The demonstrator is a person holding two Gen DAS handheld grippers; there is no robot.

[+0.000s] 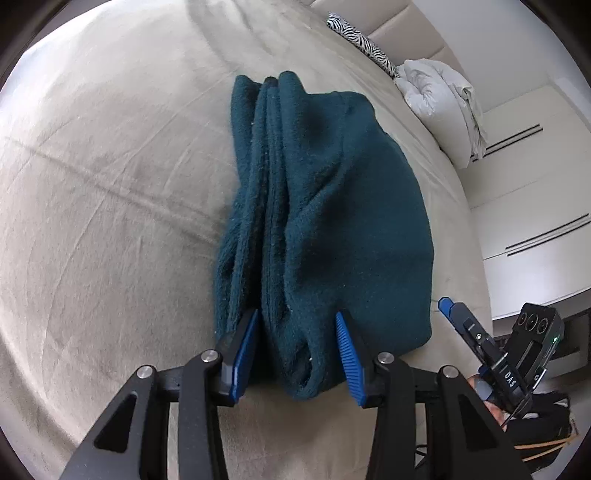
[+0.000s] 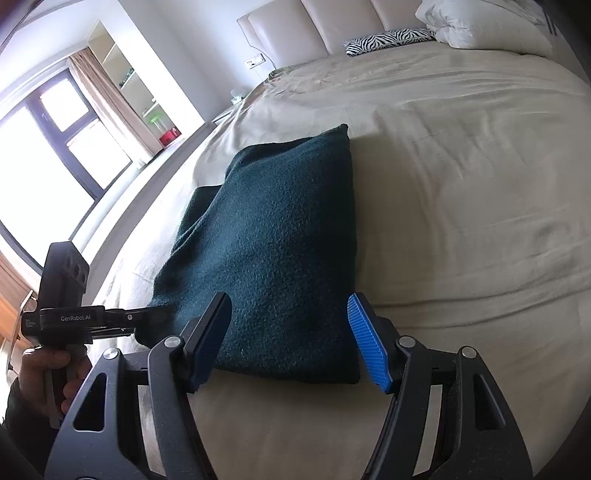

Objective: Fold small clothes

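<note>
One dark teal fleece garment (image 1: 332, 206) lay on the beige bed (image 1: 110, 184), folded into a thick, roughly rectangular bundle with several stacked layers showing along its left edge. Two grippers were in view. The left gripper (image 1: 297, 350) sat at the bundle's near end, its jaws parted around the fabric folds without pressing them. The right gripper (image 2: 291, 339) hung just over the bundle's near edge, jaws wide apart and holding nothing. One zebra-print cushion (image 2: 388, 38) and one white duvet (image 2: 480, 26) lay by the headboard.
</note>
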